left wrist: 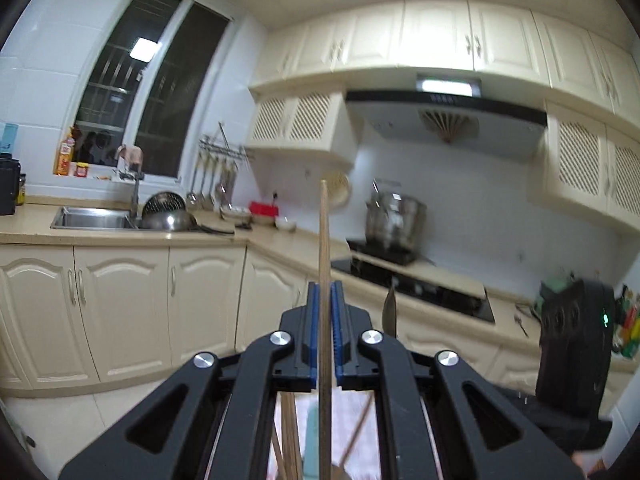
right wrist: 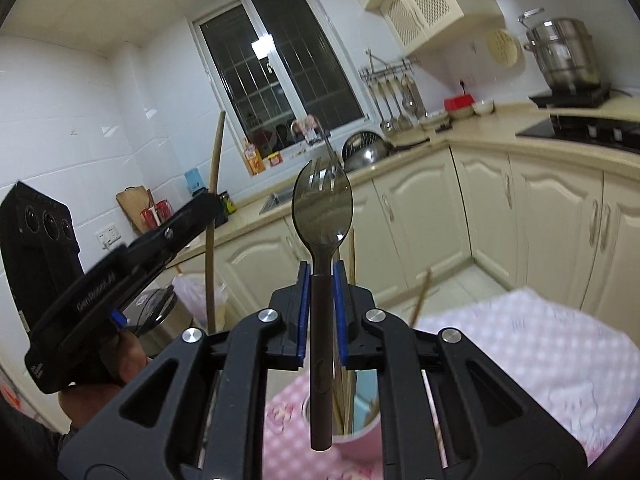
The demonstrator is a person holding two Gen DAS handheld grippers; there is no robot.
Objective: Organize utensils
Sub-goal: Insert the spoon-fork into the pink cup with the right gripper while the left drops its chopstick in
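Observation:
My left gripper (left wrist: 325,292) is shut on a long wooden chopstick (left wrist: 323,240) that stands upright between its blue pads. My right gripper (right wrist: 322,270) is shut on the dark handle of a metal spoon (right wrist: 322,208), bowl up; fork tines (right wrist: 322,168) show just behind the bowl. Below the right gripper a pink cup (right wrist: 360,438) holds several chopsticks (right wrist: 351,264) on a pink cloth (right wrist: 520,340). The left gripper with its chopstick also shows in the right wrist view (right wrist: 120,264), to the left. The spoon's edge (left wrist: 389,312) shows in the left wrist view.
Cream kitchen cabinets (left wrist: 120,304) and a beige counter with a sink (left wrist: 92,218), steel bowls (left wrist: 168,216) and a hob (left wrist: 412,284) with a steel pot (left wrist: 394,216) run around the room. The right gripper's black body (left wrist: 572,340) is at the right.

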